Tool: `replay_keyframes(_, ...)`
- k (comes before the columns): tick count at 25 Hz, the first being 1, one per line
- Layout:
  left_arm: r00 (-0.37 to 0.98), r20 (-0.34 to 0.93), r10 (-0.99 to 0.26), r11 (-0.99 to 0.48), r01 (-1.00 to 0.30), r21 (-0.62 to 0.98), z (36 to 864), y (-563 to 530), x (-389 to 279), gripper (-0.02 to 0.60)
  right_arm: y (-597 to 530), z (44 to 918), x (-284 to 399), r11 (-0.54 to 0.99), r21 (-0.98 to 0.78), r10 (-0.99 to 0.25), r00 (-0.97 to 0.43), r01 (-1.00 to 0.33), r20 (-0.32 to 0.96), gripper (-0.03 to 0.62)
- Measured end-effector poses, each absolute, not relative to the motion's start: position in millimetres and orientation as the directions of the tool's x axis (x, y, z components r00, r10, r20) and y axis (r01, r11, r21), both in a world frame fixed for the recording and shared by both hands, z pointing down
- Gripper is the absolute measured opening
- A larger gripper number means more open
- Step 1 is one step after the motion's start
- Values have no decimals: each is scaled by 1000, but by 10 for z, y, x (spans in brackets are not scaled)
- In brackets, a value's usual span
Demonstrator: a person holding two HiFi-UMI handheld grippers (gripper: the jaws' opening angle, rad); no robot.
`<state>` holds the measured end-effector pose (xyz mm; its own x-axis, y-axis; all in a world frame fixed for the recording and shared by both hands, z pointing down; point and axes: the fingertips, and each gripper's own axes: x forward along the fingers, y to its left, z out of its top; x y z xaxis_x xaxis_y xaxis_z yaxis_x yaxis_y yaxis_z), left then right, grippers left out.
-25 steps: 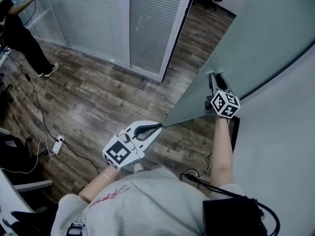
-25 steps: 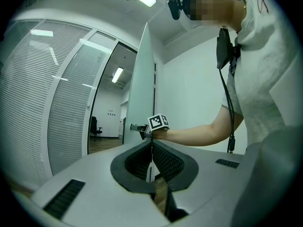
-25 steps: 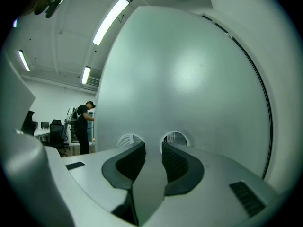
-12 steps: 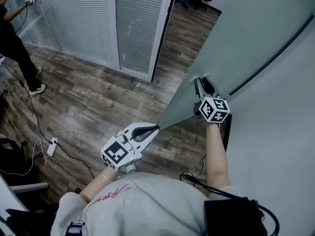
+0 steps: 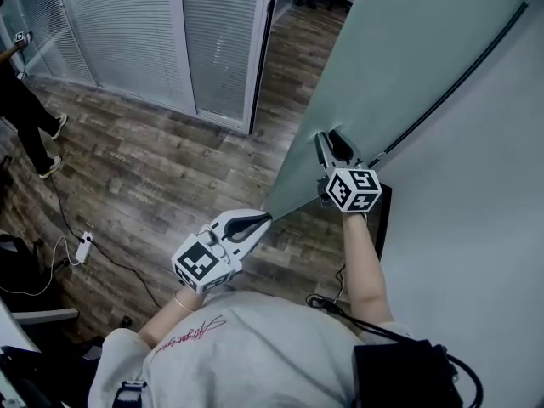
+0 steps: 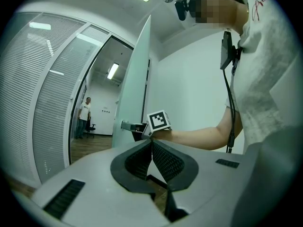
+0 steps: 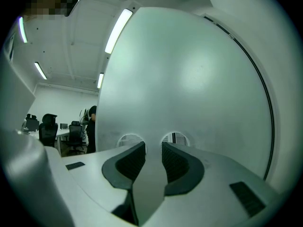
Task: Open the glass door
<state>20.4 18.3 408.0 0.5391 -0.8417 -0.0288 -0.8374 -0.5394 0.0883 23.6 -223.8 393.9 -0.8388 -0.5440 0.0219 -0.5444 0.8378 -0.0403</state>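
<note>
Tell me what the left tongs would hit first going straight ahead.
Probably the right tongs, clamped on the door handle at the glass door's free edge. They sit dead ahead, but how far off is unclear.

Office: glass partitions w/ blinds (image 5: 127, 32), swivel chairs (image 7: 75, 133), ceiling strip lights (image 7: 117, 30), wood-look floor (image 5: 170, 177).

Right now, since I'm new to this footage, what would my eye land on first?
The tall frosted glass door fills the head view's upper right, standing partly open. The right gripper is clamped on its handle, jaws on either side of the bar. Lower, at centre, the left gripper has its jaws together, holding nothing.
</note>
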Motion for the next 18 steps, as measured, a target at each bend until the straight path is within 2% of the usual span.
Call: replay_keyframes(18,502,-43,-864,-504,-861,76,3986,244,1173,18,-1816,3958,941,895,-35,-443,-896,-444,33,114)
